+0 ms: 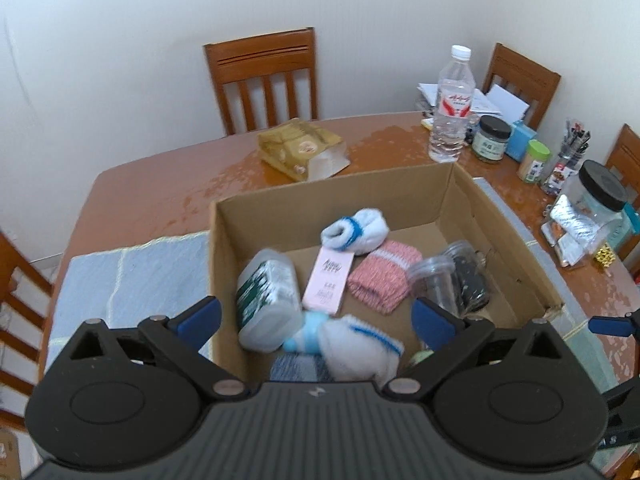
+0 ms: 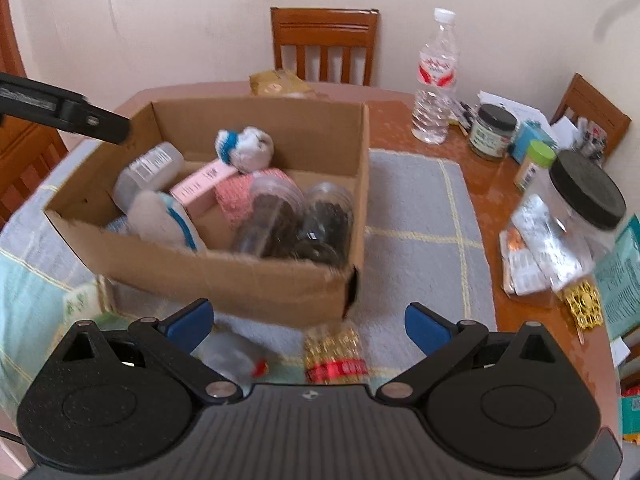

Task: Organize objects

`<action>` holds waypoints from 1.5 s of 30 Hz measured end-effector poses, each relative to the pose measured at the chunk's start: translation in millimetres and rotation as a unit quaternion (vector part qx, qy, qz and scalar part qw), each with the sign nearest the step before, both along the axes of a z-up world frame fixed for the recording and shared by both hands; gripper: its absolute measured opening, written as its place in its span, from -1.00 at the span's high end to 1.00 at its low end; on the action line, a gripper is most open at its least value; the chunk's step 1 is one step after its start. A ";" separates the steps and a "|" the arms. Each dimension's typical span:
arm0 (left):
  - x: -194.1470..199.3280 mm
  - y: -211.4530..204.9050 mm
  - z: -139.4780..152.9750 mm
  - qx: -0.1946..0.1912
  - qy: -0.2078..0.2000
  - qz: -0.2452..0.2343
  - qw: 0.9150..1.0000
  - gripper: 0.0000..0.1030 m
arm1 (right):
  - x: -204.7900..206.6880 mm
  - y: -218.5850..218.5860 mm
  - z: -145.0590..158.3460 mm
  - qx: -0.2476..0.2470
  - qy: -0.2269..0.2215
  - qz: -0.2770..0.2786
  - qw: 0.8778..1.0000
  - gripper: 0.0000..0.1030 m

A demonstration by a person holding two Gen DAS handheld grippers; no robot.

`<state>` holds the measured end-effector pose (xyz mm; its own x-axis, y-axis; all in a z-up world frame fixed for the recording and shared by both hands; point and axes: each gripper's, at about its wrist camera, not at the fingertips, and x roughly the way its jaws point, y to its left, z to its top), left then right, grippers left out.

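My left gripper (image 1: 316, 320) hung over the near edge of the cardboard box (image 1: 460, 188), its jaws spread wide with nothing between them. My right gripper (image 2: 308, 326) hovered just outside the box's near wall (image 2: 224, 280), jaws likewise wide and empty. The box stood on a pale blue checked cloth (image 2: 416, 216) spread over the brown table (image 1: 160, 176). Inside it, seen from the left wrist, lay a rolled white sock with a blue band (image 1: 354, 232) toward the far side, a pink carton (image 1: 328, 282) in the middle, a pink-and-white knitted sock roll (image 1: 384, 276) just beside it, a clear plastic bottle with a green label (image 1: 268, 300) on its side at the left, another white sock with blue stripes (image 1: 360, 348) near me, and two clear jars with dark contents (image 1: 456, 280) at the right. Below my right gripper, on the cloth outside the box, lay a gold packet with a red band (image 2: 336, 356) and a blurred clear object (image 2: 232, 354) I could not identify. Beyond the box stood a water bottle (image 2: 436, 80), a black-lidded jar (image 2: 492, 132) and a green-lidded jar (image 2: 534, 164).
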<state>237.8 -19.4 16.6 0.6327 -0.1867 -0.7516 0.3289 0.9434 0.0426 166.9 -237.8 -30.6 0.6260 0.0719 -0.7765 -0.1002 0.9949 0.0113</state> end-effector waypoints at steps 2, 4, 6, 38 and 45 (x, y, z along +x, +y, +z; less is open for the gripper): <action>-10.5 2.9 -1.3 0.010 -0.005 0.007 1.000 -0.96 | -4.2 -2.7 -6.8 -0.007 0.005 -0.004 1.000 -1.00; -20.1 6.7 -3.7 0.015 -0.004 0.013 1.000 -0.96 | -7.2 -6.4 -13.7 -0.008 0.014 -0.009 1.000 -1.00; -29.0 12.0 -7.6 0.012 0.002 0.020 1.000 -0.96 | -9.1 -10.4 -21.9 -0.006 0.028 -0.018 0.999 -1.00; -61.6 48.2 -123.1 0.048 0.108 0.045 0.992 -0.96 | -28.9 -35.6 -70.0 -0.050 0.089 -0.136 0.985 -1.00; -60.5 49.6 -130.8 0.069 0.114 0.081 0.988 -0.96 | -24.4 -70.5 -79.1 -0.029 0.102 -0.146 0.984 -1.00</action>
